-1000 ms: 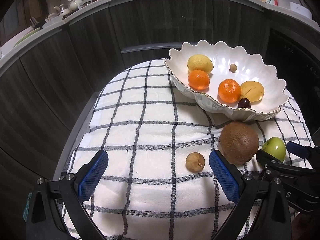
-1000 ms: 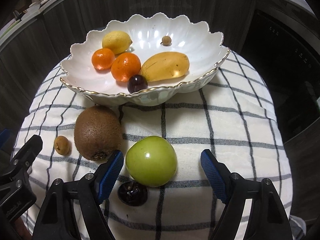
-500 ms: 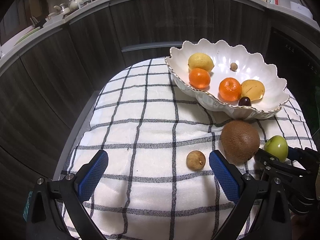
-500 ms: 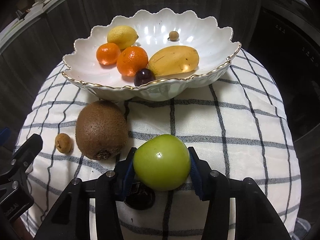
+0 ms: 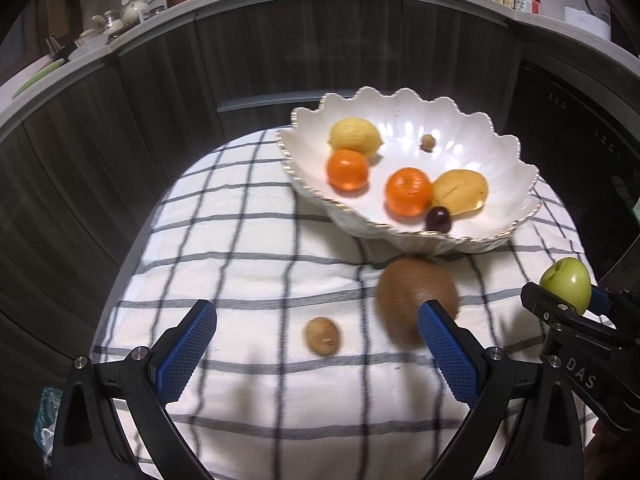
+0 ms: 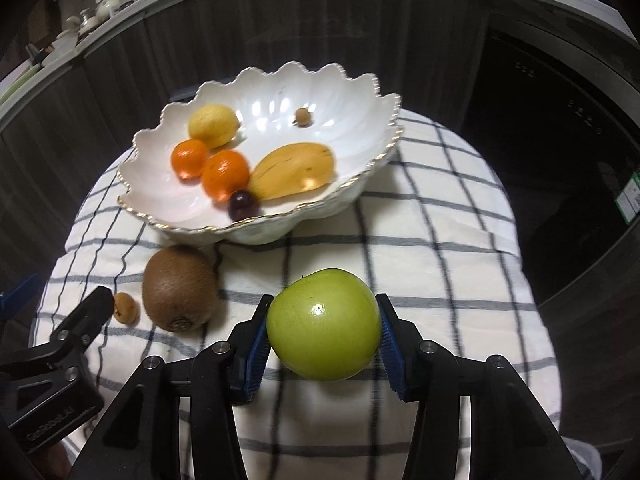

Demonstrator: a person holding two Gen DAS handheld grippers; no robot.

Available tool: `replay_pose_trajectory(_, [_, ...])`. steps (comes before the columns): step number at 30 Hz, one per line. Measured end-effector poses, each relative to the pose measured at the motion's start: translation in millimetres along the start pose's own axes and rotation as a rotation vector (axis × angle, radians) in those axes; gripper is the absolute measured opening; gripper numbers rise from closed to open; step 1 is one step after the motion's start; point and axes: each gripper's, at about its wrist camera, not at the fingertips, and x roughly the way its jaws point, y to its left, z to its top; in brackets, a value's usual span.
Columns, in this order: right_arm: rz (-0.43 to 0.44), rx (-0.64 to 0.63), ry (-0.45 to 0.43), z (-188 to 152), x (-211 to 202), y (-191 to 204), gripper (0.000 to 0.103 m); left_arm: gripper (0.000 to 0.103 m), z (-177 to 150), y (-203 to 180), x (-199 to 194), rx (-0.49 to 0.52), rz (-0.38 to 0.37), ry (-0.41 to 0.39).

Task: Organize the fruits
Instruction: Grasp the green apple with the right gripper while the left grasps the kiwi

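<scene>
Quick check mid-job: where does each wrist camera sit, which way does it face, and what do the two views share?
Left wrist: on the left gripper, looking down over the checked cloth at the kiwi and bowl; its own open fingers show, the right gripper at the right edge.
Right wrist: on the right gripper, facing the bowl; its fingers are shut on the green apple, the left gripper's finger at the left edge.
Shared: bowl, kiwi, cloth, apple.

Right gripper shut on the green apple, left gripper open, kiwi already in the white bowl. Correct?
Not quite: the kiwi is not in the white bowl; it lies on the checked cloth in front of it, as the right wrist view shows. The right gripper is shut on the green apple, and the left gripper is open.
</scene>
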Motion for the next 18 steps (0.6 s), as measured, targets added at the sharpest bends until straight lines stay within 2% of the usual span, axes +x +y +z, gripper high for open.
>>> replay_pose_trajectory(11, [-0.032,0.052,-0.014,0,-2,-35,0.049,0.102,10,-43,19,0.045,-0.039,-0.008])
replay_pose_trajectory(18, [-0.035,0.061,-0.011,-1,4,-39,0.049,0.102,4,-50,33,0.043,-0.035,0.004])
